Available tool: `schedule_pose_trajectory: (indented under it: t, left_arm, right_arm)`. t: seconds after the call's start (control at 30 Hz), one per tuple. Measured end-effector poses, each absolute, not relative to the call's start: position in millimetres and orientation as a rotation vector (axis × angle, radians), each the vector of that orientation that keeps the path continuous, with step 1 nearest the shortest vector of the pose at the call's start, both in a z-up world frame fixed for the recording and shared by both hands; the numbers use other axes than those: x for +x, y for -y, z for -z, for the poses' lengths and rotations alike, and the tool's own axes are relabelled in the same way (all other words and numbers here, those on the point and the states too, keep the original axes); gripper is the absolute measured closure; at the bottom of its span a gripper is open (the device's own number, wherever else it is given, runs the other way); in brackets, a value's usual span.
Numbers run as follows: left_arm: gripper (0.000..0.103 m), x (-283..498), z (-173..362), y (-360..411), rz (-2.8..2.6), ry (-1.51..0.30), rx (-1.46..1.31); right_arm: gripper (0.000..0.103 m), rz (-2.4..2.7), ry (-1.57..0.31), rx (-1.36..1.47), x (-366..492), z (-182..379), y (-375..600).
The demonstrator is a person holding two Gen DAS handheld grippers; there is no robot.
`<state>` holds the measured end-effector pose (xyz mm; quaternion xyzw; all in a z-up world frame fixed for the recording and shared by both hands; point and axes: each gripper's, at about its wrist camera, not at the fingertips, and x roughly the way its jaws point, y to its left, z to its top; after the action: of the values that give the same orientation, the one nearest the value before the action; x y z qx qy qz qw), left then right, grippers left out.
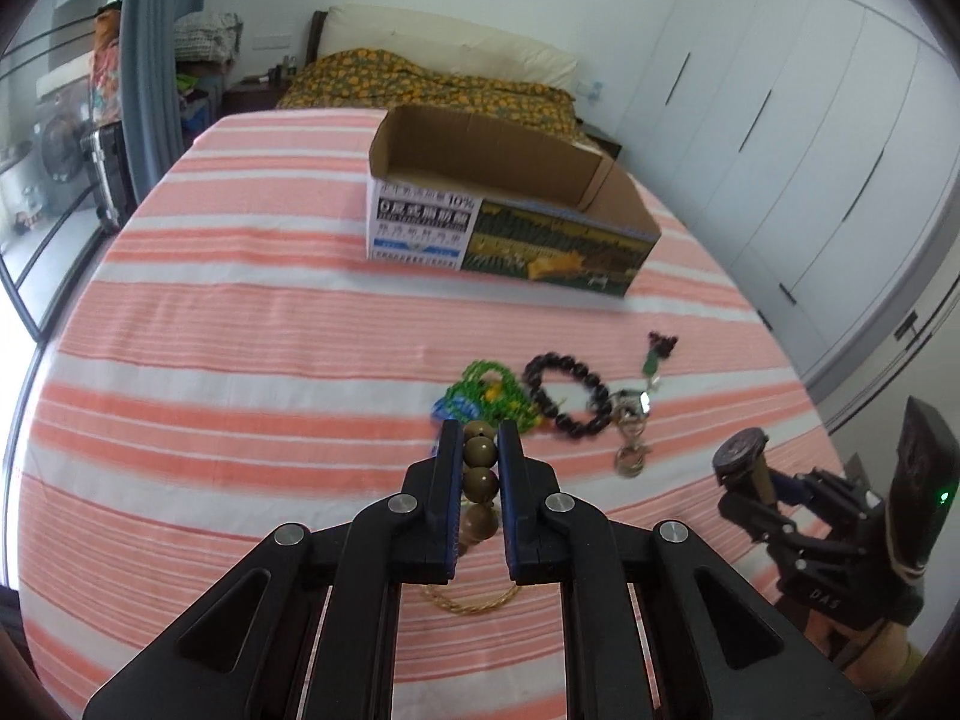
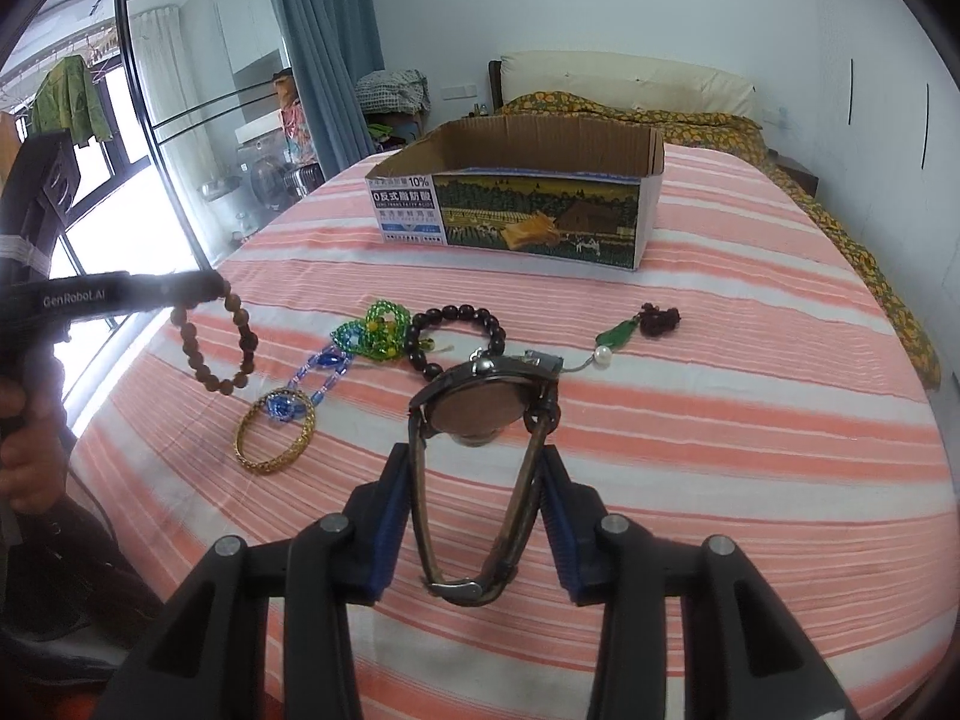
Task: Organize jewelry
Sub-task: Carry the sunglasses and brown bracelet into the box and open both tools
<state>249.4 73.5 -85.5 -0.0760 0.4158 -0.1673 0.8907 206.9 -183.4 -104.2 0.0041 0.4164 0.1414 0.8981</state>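
Note:
My left gripper (image 1: pixel 480 438) is shut on a brown wooden bead bracelet (image 1: pixel 480 483), held above the striped cloth; from the right wrist view the bracelet (image 2: pixel 216 348) hangs from that gripper (image 2: pixel 219 288). My right gripper (image 2: pixel 474 456) is shut on a wristwatch (image 2: pixel 480 402) by its strap, also seen at lower right of the left wrist view (image 1: pixel 741 456). On the cloth lie a black bead bracelet (image 2: pixel 456 336), a green bead piece (image 2: pixel 378 330), a blue bead string (image 2: pixel 318 372), a gold bangle (image 2: pixel 276 438) and a green pendant charm (image 2: pixel 630 330).
An open cardboard box (image 2: pixel 522 204) stands on the pink-and-white striped cloth (image 2: pixel 720 420) beyond the jewelry. A bed with a floral cover (image 2: pixel 690 114) is behind it. A window and curtain (image 2: pixel 318 36) are at left, white wardrobes (image 1: pixel 810 138) at right.

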Motion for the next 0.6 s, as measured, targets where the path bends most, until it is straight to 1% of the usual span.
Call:
schedule_pose_trajectory:
  t: [0.33,0.47,0.6]
  left_arm:
    - [0.094,281.4,46.5,-82.2,0.362,-0.814,-0.213]
    - [0.094,306.3,23.3,-78.5,0.367,-0.788,-0.205]
    - [0.094,343.2,-0.5,-69.5,0.381,-0.769,-0.186]
  right_arm:
    - [0.062,-0.341,-0.834,-0.011,228.7,74.0,189.3]
    - [0.062,-0.368,-0.822,-0.031,255.7,53.2,195.6]
    - [0.062,-0.378,-0.799,-0.058,301.6,28.1,198.8]
